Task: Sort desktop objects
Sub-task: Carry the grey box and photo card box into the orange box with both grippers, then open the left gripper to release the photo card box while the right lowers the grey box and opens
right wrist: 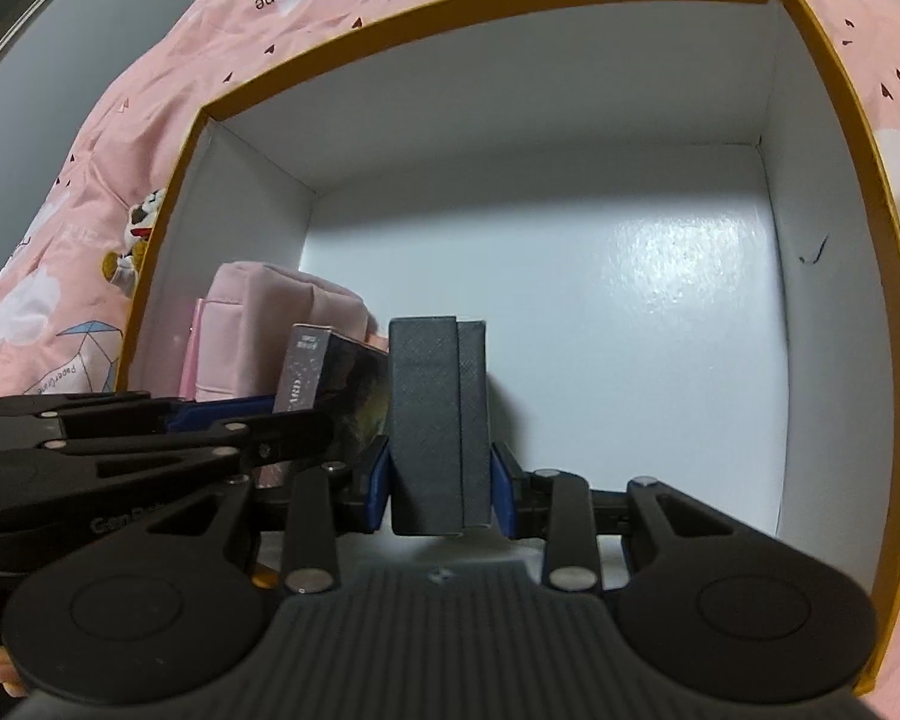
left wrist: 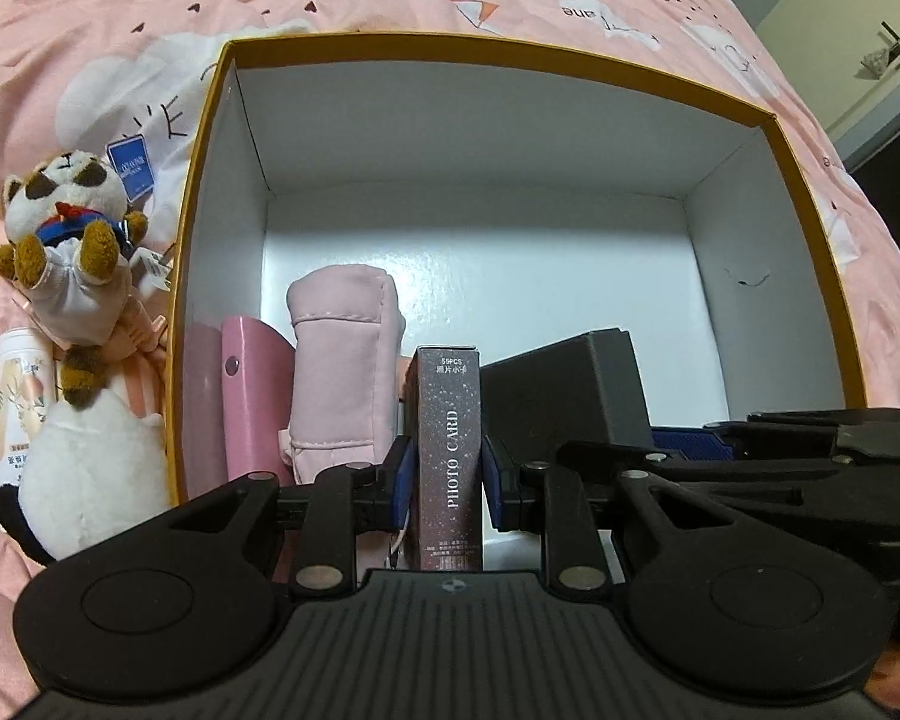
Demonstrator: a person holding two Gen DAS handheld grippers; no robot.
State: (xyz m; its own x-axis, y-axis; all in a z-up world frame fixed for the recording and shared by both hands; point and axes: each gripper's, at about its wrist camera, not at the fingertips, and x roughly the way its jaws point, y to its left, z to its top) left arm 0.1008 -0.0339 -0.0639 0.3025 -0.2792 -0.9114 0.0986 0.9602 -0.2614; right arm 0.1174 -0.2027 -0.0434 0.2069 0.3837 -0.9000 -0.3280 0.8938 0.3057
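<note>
L gripper (left wrist: 444,474) fingers clamped on photo card box (left wrist: 448,456) | R gripper (right wrist: 440,483) fingers clamped on dark grey box (right wrist: 438,420) — both inside storage box (left wrist: 510,54)

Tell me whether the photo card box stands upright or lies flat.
Upright: the photo card box stands on end between the left tongs, inside the yellow-rimmed box.

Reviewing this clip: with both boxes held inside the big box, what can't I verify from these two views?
- Whether the photo card box rests on the floor of the yellow-rimmed box: left wrist view, the left hand-held gripper body hides its bottom.
- Same for the dark grey box: right wrist view, the right hand-held gripper covers it.
- The fine print low on the photo card box: too small.
</note>
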